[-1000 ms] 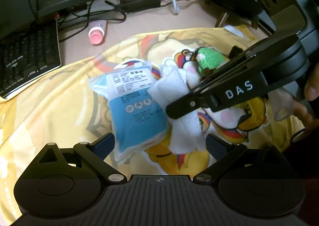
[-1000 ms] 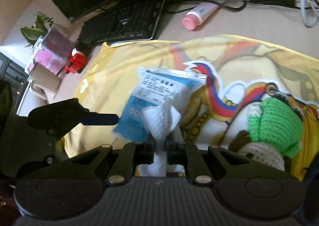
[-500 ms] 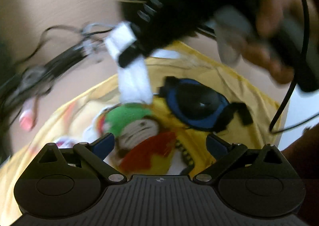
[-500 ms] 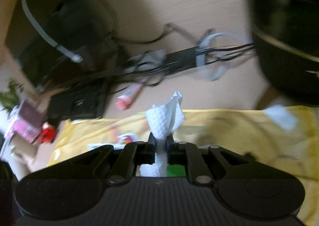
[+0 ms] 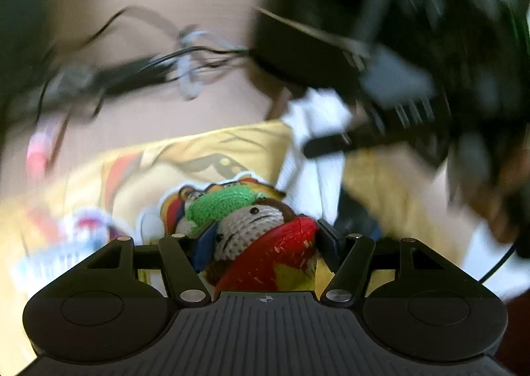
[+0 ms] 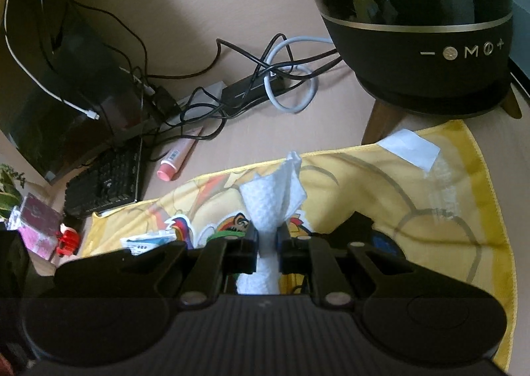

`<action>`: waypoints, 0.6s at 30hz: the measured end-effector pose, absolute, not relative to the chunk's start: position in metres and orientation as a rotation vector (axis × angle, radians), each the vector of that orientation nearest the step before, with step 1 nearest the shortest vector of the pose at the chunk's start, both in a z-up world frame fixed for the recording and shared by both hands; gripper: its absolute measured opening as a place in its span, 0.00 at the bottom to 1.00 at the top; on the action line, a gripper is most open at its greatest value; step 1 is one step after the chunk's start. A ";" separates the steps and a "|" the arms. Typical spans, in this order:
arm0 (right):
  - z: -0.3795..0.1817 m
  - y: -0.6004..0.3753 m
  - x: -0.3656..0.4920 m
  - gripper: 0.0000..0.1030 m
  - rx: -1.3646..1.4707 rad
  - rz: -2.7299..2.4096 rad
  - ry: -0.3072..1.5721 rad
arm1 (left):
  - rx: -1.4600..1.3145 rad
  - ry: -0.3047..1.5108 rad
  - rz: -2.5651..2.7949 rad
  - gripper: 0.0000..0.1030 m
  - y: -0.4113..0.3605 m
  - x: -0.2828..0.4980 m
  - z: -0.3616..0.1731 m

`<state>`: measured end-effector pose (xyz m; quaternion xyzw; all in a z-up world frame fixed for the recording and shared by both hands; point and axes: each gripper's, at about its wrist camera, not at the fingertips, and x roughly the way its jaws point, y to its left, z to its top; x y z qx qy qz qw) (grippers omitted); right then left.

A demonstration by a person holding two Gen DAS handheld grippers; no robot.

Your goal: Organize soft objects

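A crochet doll (image 5: 251, 230) with a green hat and a red body lies on the yellow printed cloth (image 5: 198, 164). My left gripper (image 5: 265, 238) is shut on the doll, one finger at each side of it. My right gripper (image 6: 266, 240) is shut on a white tissue (image 6: 271, 197), which stands up between its pads above the cloth (image 6: 414, 197). In the left wrist view the right gripper (image 5: 331, 144) is a dark blur at the upper right with the tissue (image 5: 308, 170) hanging from it. A blue packet (image 6: 149, 241) and a dark eye mask (image 6: 374, 233) lie on the cloth.
A black speaker (image 6: 417, 28) on wooden legs stands behind the cloth's right end. Tangled cables (image 6: 265, 84), a pink tube (image 6: 175, 157), a keyboard (image 6: 106, 177) and a dark monitor (image 6: 49, 61) lie at the back left. Small items (image 6: 39, 223) sit at the far left.
My left gripper swung right from the blue packet to the doll and closed on it. My right gripper lifted the tissue off the packet and carried it to the right.
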<state>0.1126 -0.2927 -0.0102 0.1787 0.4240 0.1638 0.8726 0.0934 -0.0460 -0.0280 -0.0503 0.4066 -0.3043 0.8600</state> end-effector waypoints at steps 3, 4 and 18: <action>-0.007 -0.287 0.116 0.12 0.380 0.377 0.885 | -0.299 0.884 -0.528 0.68 -0.002 0.093 -0.029; -0.006 -0.281 0.119 0.12 0.381 0.398 0.890 | -0.321 0.895 -0.481 0.69 0.008 0.093 -0.031; -0.042 -0.185 0.143 0.12 0.285 0.651 1.052 | -0.274 0.959 -0.343 0.91 0.049 0.080 -0.028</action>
